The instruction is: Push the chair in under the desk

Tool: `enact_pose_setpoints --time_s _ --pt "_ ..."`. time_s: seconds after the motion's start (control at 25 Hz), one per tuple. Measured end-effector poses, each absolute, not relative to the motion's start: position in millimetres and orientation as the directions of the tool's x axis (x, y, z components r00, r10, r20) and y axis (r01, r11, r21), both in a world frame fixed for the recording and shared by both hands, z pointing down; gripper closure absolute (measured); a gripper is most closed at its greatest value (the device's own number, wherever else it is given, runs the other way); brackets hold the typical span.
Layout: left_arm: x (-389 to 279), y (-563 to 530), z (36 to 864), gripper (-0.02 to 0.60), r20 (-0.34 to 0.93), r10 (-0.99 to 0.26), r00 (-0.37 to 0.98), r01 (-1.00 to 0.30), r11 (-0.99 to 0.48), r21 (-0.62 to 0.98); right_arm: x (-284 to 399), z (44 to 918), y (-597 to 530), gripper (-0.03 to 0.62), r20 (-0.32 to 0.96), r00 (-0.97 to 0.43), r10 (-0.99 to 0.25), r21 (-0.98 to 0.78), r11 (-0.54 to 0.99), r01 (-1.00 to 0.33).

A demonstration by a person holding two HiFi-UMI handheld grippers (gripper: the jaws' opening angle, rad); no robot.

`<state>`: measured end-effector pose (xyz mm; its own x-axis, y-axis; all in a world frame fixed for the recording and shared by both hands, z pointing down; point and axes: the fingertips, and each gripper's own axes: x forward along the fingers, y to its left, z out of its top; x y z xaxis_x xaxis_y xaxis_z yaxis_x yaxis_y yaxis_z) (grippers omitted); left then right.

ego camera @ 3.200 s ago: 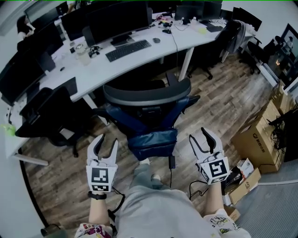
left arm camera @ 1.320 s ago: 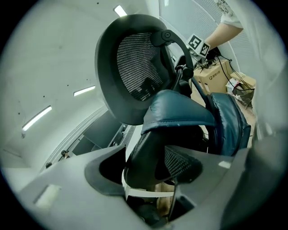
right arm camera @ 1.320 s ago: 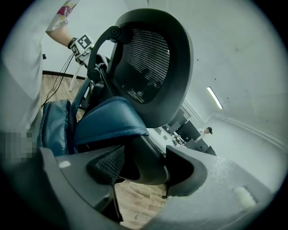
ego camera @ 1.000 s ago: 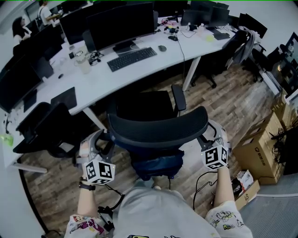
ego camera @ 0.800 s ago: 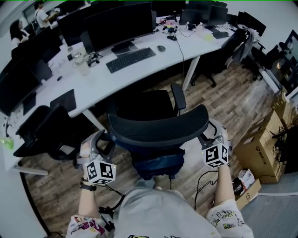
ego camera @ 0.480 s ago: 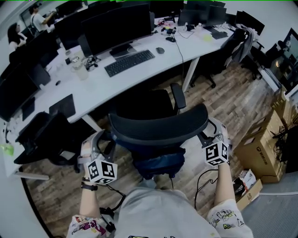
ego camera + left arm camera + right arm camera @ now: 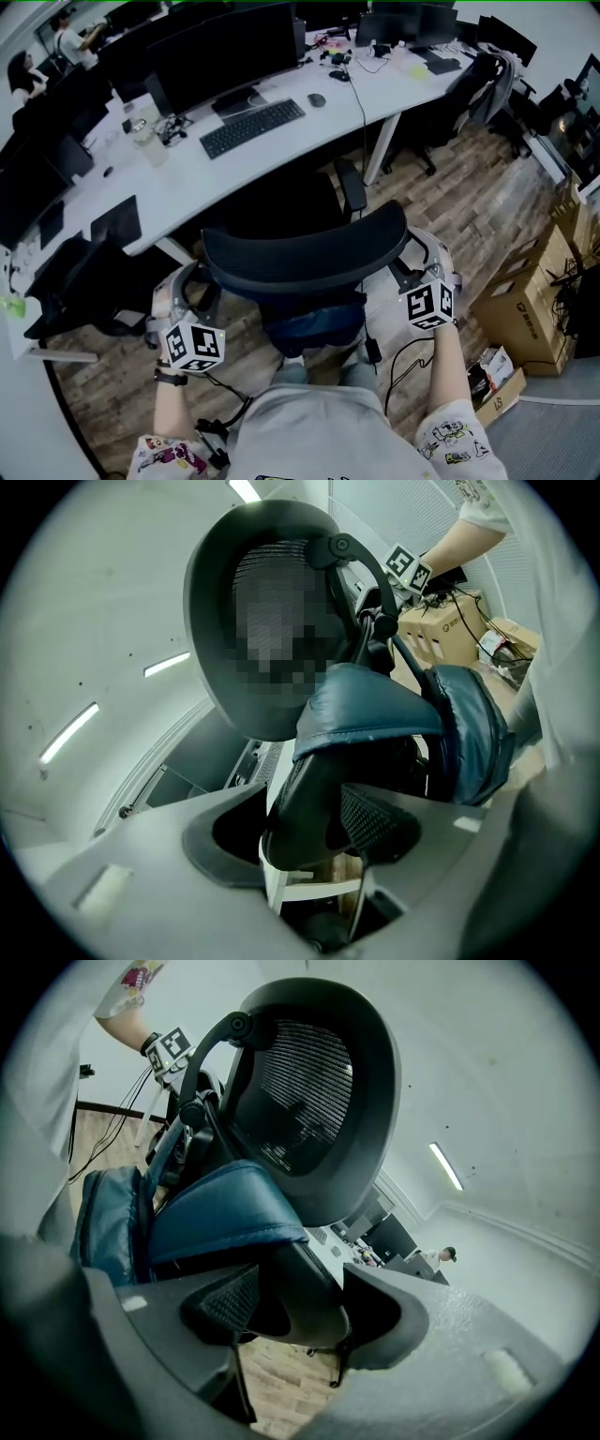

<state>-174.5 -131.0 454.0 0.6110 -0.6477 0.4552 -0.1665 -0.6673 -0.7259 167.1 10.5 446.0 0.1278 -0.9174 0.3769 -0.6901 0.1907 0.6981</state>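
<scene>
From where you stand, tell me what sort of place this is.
Likely an open-plan office: a long white desk carrying monitors and a keyboard, with a mesh-backed chair before it.

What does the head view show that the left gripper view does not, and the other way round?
Only the head view shows the mouse on the desk, the neighbouring black chair, and the marker cube of the left tool. Only the left gripper view shows the ceiling lights and that tool's jaws closed on the chair backrest edge. Both show the backrest, the blue jacket on it, the right tool and the cardboard boxes.
</scene>
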Motion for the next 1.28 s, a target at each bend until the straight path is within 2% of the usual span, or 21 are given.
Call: enact_pose_setpoints --time_s 0.68,1.28 --pt "-109.7 -114.1 461.6 0.318 0.432 -0.774 0.463 -0.327 -0.602 -0.728 252.7 448.1 -46.5 0.319 0.375 -0.098 -0.922 0.7 0.351 -0.622" --pt "-86.1 -140.4 462.4 0.316 0.415 -0.841 0.347 -0.387 -0.531 -0.754 279.8 446.4 -91.3 0.322 0.381 -0.156 -0.911 0.703 0.395 -0.592"
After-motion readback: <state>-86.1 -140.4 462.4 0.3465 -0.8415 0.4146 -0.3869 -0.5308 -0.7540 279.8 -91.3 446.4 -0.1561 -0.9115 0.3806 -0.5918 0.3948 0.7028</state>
